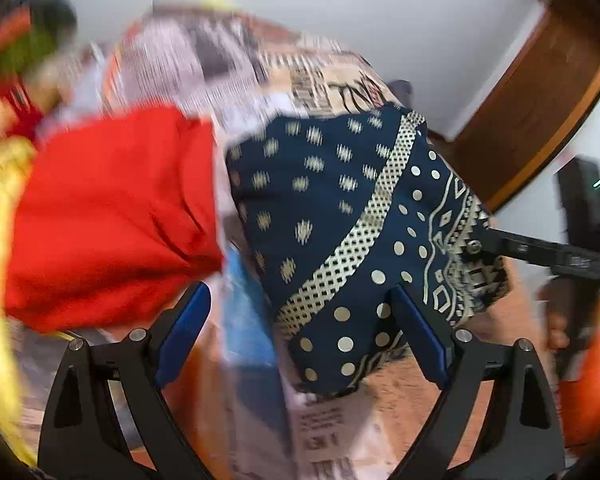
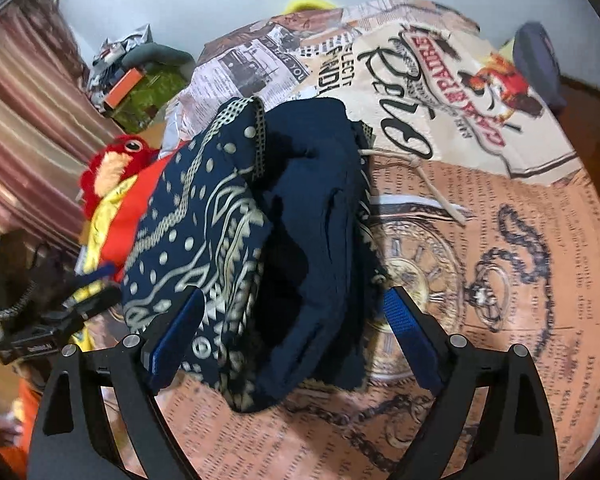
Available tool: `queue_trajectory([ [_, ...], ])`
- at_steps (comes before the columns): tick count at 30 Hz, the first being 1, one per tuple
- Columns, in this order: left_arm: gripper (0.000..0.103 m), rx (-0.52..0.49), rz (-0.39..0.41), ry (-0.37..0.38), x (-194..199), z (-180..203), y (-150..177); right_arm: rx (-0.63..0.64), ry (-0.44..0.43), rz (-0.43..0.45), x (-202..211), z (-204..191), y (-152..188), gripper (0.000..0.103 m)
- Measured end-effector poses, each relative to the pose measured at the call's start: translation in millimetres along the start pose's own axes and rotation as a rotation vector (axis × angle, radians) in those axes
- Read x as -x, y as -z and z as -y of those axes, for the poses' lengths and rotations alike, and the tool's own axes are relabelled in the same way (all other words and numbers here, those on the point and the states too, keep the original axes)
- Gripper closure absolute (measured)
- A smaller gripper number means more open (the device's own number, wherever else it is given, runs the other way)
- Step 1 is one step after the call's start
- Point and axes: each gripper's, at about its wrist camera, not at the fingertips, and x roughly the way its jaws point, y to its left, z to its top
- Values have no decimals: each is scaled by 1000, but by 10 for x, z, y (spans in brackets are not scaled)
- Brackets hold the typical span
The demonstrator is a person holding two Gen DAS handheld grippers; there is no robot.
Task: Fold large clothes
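Observation:
A navy garment with cream dots and patterned bands [image 1: 340, 216] lies bunched in a folded heap on the newspaper-print bedsheet [image 2: 500, 240]. In the right wrist view the same garment [image 2: 240, 232] shows its plain navy inner side and a cream drawstring [image 2: 428, 184]. My left gripper [image 1: 300, 328] is open, its blue pads on either side of the garment's near end. My right gripper [image 2: 292, 332] is open, straddling the heap's near edge. Neither holds cloth. The right gripper's black finger [image 1: 540, 248] reaches the garment's right side in the left wrist view.
A red cloth [image 1: 112, 216] lies left of the garment, with yellow fabric beside it. A red plush toy [image 2: 116, 164] sits at the bed's left. A striped curtain [image 2: 24, 120], clutter [image 2: 140, 80], a dark cap [image 2: 540, 64] and wooden furniture [image 1: 540, 92] surround the bed.

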Motion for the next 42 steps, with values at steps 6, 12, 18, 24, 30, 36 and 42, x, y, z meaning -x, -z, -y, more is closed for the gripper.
queue_trajectory([
  [6, 11, 135, -69, 208, -341, -203, -168, -102, -63, -88, -361, 277, -103, 13],
  [12, 2, 118, -115, 206, -720, -83, -378, -175, -153, -153, -649, 450, -157, 13],
  [18, 0, 179, -129, 246, -855, -217, -414, -187, -197, -160, -788, 436, -230, 7],
  [24, 13, 154, -108, 223, -658, -166, -342, -191, -244, -142, -712, 361, -203, 36],
  [30, 23, 112, -68, 217, -244, -1, -388, -172, -234, -115, -490, 186, -241, 68],
  [36, 24, 79, 33, 243, 347, 79, -560, -131, -237, -49, -157, -169, -345, 70],
  [42, 25, 25, 134, 226, 984, 22, -716, -55, -240, 29, 86, -696, -575, 70],
])
